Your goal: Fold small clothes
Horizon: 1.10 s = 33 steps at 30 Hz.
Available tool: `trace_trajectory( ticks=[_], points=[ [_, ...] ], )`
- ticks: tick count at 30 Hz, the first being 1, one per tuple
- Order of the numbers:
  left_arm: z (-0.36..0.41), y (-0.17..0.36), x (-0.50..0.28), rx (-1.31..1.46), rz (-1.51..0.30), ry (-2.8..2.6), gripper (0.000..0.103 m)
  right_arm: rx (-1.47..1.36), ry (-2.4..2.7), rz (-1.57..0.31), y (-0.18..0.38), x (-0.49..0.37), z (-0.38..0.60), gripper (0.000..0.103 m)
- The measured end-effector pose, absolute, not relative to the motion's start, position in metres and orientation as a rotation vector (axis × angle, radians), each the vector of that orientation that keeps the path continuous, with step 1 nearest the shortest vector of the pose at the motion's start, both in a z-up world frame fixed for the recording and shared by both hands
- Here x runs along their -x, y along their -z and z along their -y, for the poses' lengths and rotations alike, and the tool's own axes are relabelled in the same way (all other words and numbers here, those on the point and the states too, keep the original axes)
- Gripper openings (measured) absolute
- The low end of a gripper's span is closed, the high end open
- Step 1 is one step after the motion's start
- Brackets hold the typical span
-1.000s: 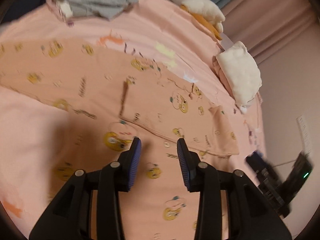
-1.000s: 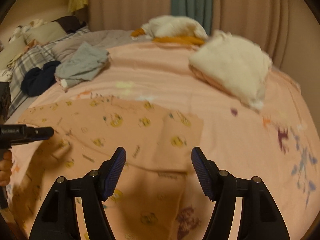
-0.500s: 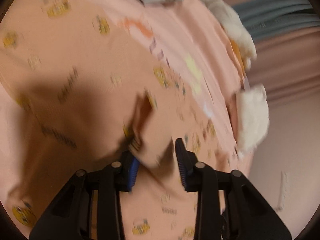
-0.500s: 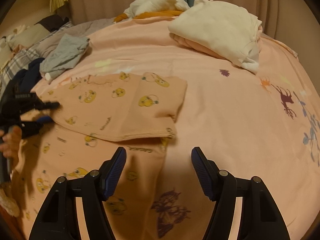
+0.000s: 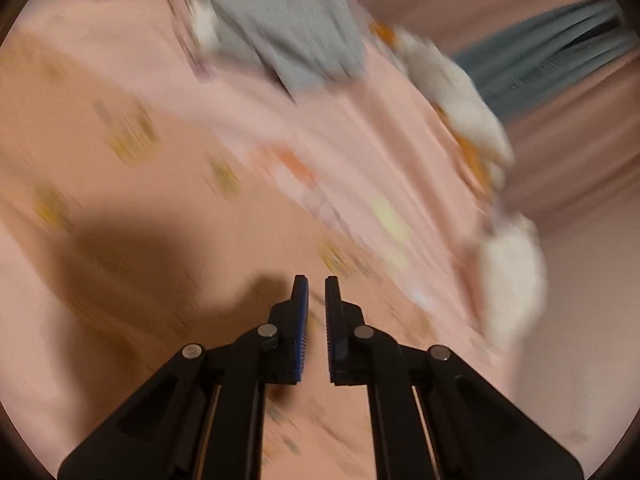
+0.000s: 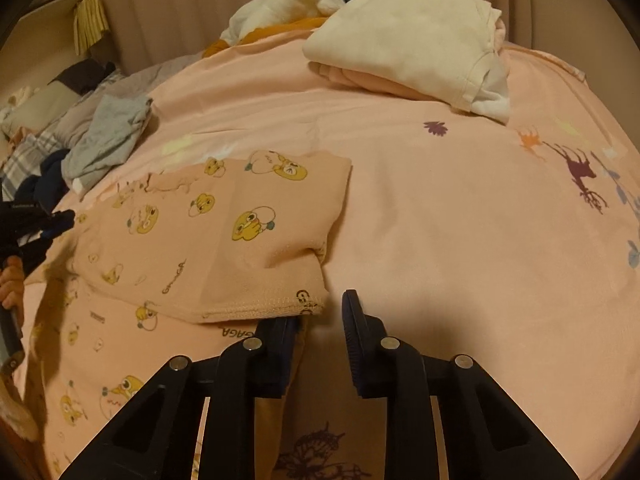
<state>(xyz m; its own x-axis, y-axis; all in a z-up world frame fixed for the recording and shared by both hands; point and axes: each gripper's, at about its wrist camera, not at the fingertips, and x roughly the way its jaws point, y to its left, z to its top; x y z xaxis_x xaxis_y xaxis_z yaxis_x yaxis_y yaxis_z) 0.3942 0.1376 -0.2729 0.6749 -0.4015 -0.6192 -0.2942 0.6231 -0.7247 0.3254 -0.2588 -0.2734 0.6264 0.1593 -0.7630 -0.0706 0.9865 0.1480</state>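
On peach garment (image 6: 224,236): "GAGA" lettering

My right gripper (image 6: 320,320) dropped to the garment (image 6: 224,240) hem, jaws closing, left finger now under the folded corner. My left gripper (image 5: 316,304) slid along the garment, jaws closing, fabric now between them.

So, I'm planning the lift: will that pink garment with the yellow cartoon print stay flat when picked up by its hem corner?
Probably not. The pink printed garment looks like thin knit; its folded layer already dents and wrinkles near the stitched hem, so it would likely droop. It seems light, and the upper layer may slide off the one beneath when pulled.
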Motion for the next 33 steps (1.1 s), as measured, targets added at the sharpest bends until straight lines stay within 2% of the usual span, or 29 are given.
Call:
trace_trajectory(
  ticks=[1,2,5,7,8,12,17,20,22,25,27,30,33],
  points=[
    [-0.133,0.283,-0.394,0.972,-0.967,0.144,0.033,-0.107,-0.132,-0.889,0.275,-0.327,0.26,0.025],
    [-0.129,0.289,-0.391,0.979,-1.04,0.141,0.039,-0.103,-0.126,-0.898,0.277,-0.327,0.259,0.025],
    [-0.121,0.295,-0.372,0.953,-1.037,0.125,0.044,-0.08,-0.116,-0.893,0.279,-0.326,0.256,0.025],
    [-0.115,0.294,-0.364,0.922,-1.044,0.152,0.056,-0.081,-0.116,-0.896,0.279,-0.325,0.255,0.025],
    [-0.112,0.295,-0.359,0.931,-1.063,0.159,0.058,-0.083,-0.116,-0.899,0.279,-0.326,0.256,0.025],
    [-0.1,0.298,-0.347,0.961,-1.096,0.19,0.059,-0.096,-0.122,-0.9,0.281,-0.325,0.259,0.025],
    [-0.087,0.303,-0.375,1.016,-0.964,0.181,0.056,-0.113,-0.108,-0.892,0.283,-0.323,0.258,0.025],
    [-0.084,0.311,-0.401,1.05,-0.966,0.156,0.031,-0.128,-0.117,-0.892,0.283,-0.323,0.26,0.025],
    [-0.081,0.306,-0.407,0.975,-0.978,0.085,0.007,-0.154,-0.128,-0.893,0.284,-0.324,0.264,0.025],
    [-0.085,0.289,-0.406,0.856,-0.885,0.007,0.009,-0.183,-0.136,-0.884,0.283,-0.325,0.266,0.025],
    [-0.094,0.277,-0.405,0.827,-0.834,-0.028,0.009,-0.178,-0.123,-0.863,0.278,-0.326,0.263,0.011],
    [-0.114,0.269,-0.405,0.815,-0.775,-0.047,0.009,-0.168,-0.131,-0.822,0.267,-0.326,0.253,0.009],
    [-0.123,0.285,-0.409,0.758,-0.848,-0.072,0.01,-0.11,-0.141,-0.834,0.269,-0.327,0.241,0.009]
  ],
)
